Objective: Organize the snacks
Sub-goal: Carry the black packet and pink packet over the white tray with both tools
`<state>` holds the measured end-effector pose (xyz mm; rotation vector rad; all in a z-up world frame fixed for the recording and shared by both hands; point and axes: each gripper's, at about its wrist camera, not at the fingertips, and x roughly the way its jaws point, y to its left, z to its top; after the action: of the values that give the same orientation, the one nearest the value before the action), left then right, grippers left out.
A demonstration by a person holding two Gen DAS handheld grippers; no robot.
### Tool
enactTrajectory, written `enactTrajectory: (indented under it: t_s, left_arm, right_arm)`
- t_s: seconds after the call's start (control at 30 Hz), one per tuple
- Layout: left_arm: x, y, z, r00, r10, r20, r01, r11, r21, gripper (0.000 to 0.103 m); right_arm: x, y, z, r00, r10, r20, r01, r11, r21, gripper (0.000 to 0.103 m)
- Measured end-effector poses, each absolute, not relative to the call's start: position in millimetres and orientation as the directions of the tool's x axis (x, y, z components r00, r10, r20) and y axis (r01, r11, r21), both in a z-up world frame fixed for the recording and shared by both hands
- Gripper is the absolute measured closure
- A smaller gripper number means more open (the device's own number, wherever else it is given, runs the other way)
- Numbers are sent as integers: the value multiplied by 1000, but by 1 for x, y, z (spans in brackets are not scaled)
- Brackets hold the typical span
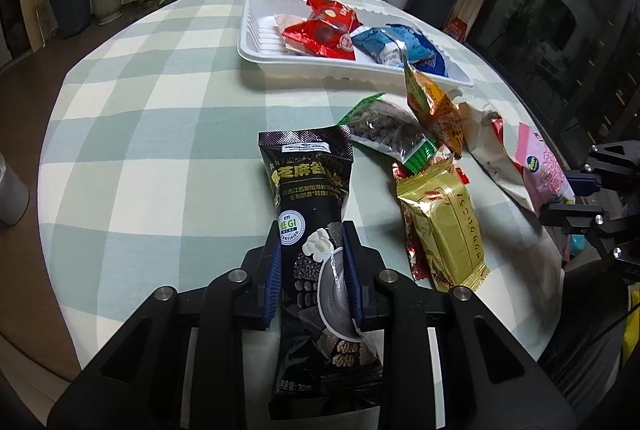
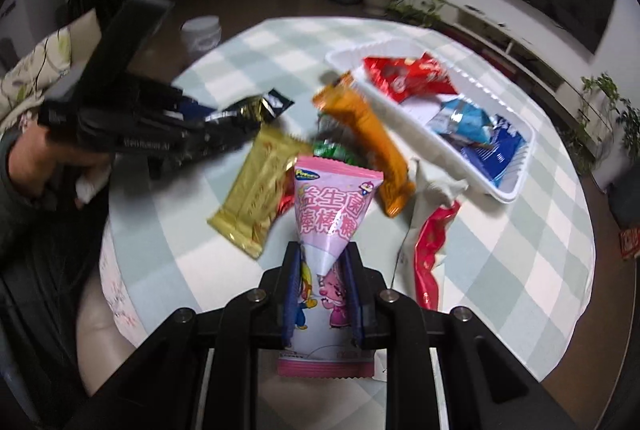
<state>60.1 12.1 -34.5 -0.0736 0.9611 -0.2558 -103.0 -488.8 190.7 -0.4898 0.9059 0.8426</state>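
Both grippers are loaded: the left gripper (image 1: 310, 262) pinches a black sesame snack pack (image 1: 308, 205), the right gripper (image 2: 322, 286) a pink lollipop bag (image 2: 334, 213), each clear of the checked table (image 1: 160, 117). Either slick wrapper could slip from such narrow grips. The white tray (image 1: 256, 45) already holds red and blue packets, while the orange pack (image 1: 434, 109) and gold pack (image 1: 444, 230) lie between.

1. Room was dim; light fell softly and evenly on the checked tablecloth (image 1: 160, 117).
2. Both views bowed strongly, with dark vignetted corners.
3. Left wrist view was sharp; right wrist view was motion-blurred.
4. Glare glinted on the gold packet (image 1: 440, 226).
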Motion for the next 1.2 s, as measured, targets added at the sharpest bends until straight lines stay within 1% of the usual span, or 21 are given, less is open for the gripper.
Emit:
enactTrajectory:
  t_s: [0.13,0.33,0.43,0.57,0.7,0.9,1.1,1.2]
  left_arm:
    - [58,18,-29,564,-272,-779,176,962,-209,78]
    - [56,27,-23,585,-299,-754,159,954,-256,78]
    - [55,32,-21,592,-322,-739,154,945,-289,78]
    - [57,43,-19,595,-377,-710,135,918,-374,78]
    - [59,51,-12,608,-398,-688,116,901,-418,78]
    - [81,58,11,629,-393,-671,115,900,-420,78]
    - [134,58,53,662,-350,-663,141,927,-348,78]
    - [167,53,75,670,-342,-659,166,934,-316,78]
  right_arm:
    - [-104,-493,205,365,485,-795,-774,633,31,80]
    - [-92,-515,219,405,582,-706,-656,722,219,80]
    - [-80,-533,216,435,596,-675,-560,766,315,80]
    - [-68,-554,205,471,572,-671,-451,810,374,80]
    - [-57,-571,204,509,557,-656,-375,830,414,80]
    - [-27,-575,221,559,554,-617,-323,831,453,80]
    - [24,-548,259,626,594,-505,-337,790,512,80]
    - [52,-534,266,640,617,-458,-334,760,557,80]
